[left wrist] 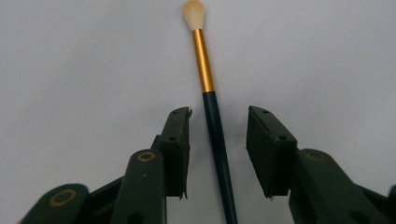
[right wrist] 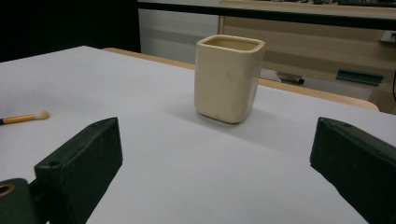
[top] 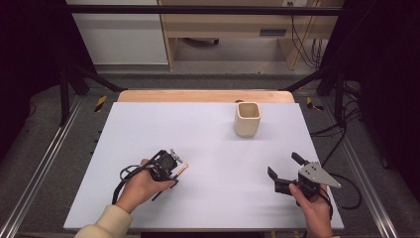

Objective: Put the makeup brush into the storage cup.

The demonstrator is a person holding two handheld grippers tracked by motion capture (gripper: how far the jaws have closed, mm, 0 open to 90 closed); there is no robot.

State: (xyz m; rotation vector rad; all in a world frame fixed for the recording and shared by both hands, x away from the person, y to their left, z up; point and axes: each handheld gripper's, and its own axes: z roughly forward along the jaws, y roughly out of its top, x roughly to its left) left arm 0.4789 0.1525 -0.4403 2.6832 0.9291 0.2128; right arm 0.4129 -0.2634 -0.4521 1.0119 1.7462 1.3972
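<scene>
A small brush (left wrist: 205, 65) with a dark green handle, gold ferrule and cream bristles lies flat on the white table (top: 213, 148). My left gripper (left wrist: 218, 114) is open, one jaw on each side of the handle with a gap on both sides. In the high view that gripper (top: 171, 166) sits at the front left, with the brush's tip (top: 184, 170) poking out to its right. A cream square cup (top: 247, 119) stands upright at the back right. My right gripper (top: 284, 165) rests open and empty at the front right, facing the cup (right wrist: 229, 77); the brush (right wrist: 25, 117) shows far left.
The table's wooden back edge (top: 198, 95) runs behind the cup. Dark frame struts (top: 79, 74) rise at the back corners, and metal rails (top: 34, 173) flank the table. Cables (top: 341, 134) trail on the floor at the right.
</scene>
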